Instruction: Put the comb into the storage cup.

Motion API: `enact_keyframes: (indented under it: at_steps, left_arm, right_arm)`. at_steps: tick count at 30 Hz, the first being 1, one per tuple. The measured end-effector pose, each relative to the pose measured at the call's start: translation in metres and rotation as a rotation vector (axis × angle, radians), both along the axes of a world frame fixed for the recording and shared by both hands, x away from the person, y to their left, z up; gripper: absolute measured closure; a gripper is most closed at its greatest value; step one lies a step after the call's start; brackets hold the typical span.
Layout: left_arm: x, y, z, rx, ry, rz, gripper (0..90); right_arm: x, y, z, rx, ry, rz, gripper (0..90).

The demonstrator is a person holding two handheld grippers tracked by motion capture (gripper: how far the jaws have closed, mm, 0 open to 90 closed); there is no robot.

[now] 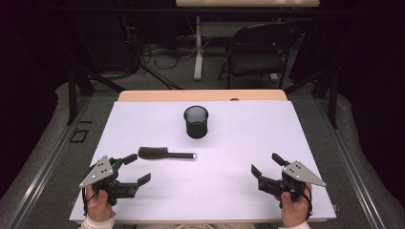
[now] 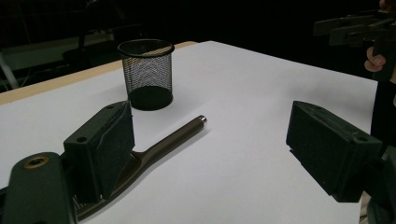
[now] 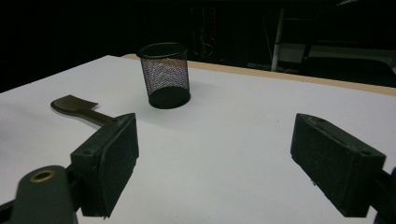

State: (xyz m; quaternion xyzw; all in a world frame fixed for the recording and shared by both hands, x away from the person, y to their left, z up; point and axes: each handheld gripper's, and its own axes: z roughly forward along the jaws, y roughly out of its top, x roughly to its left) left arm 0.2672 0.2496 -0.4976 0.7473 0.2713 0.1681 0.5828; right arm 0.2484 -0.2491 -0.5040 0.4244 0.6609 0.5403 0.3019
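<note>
The left gripper [image 1: 135,168] has its two black jaws spread wide with nothing between them; in the left gripper view the white tabletop shows through the gap. It sits low near the front left of the table, held in the person's left hand [image 1: 99,205]. Just beyond its far jaw lies a dark hairbrush [image 1: 165,153], flat on the table, with its bristled head toward the left and its thin handle pointing right, ending in a small metal tip. The jaws and the brush are close but apart.

The right gripper [image 1: 265,164] also has its jaws wide apart and grips nothing. It rests near the front right of the table in the person's right hand [image 1: 296,210], well apart from the brush.

Farther back, near the middle of the white table [image 1: 239,129], a black mesh cup [image 1: 196,121] stands upright. Behind the table, a dark chair [image 1: 258,50] stands on the floor.
</note>
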Motion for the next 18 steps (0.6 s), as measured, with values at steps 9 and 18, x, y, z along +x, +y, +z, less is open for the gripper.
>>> enact_keyframes:
  at_steps: [9,18]
  left_arm:
    - [0.008,-0.007,-0.004,0.028,0.045,0.021,15.4]
    - [0.011,-0.008,-0.005,0.020,0.080,0.073,15.7]
  right_arm:
    - [0.001,0.001,-0.003,-0.002,0.023,0.007,15.1]
    - [0.004,0.003,-0.007,-0.020,0.036,0.001,15.1]
